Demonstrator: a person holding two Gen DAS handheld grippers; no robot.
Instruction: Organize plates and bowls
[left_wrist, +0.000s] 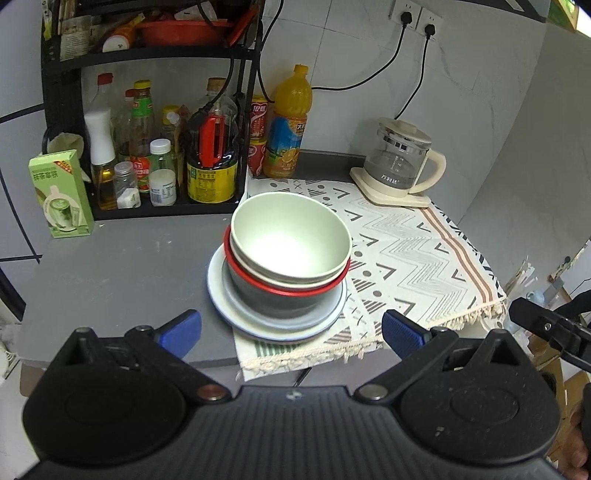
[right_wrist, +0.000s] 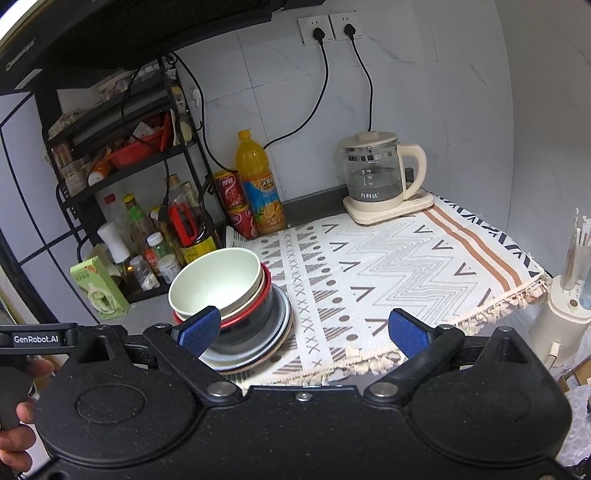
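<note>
A stack of dishes stands at the left edge of the patterned cloth (left_wrist: 406, 236). A pale green bowl (left_wrist: 290, 236) sits on top, nested in a cream bowl and a red-rimmed dark bowl (left_wrist: 280, 295), on white plates (left_wrist: 236, 314). The stack also shows in the right wrist view, with the green bowl (right_wrist: 216, 282) and the plates (right_wrist: 273, 339). My left gripper (left_wrist: 291, 330) is open and empty, just in front of the stack. My right gripper (right_wrist: 304, 328) is open and empty, to the right of the stack, with its left fingertip (right_wrist: 201, 328) in front of the bowls.
A black rack (left_wrist: 147, 206) with bottles and jars stands behind on the left, next to a green carton (left_wrist: 61, 192), red cans (left_wrist: 258, 136) and an orange juice bottle (left_wrist: 288, 125). A glass kettle (left_wrist: 402, 158) sits at the back right. The cloth's fringe hangs over the counter's front edge.
</note>
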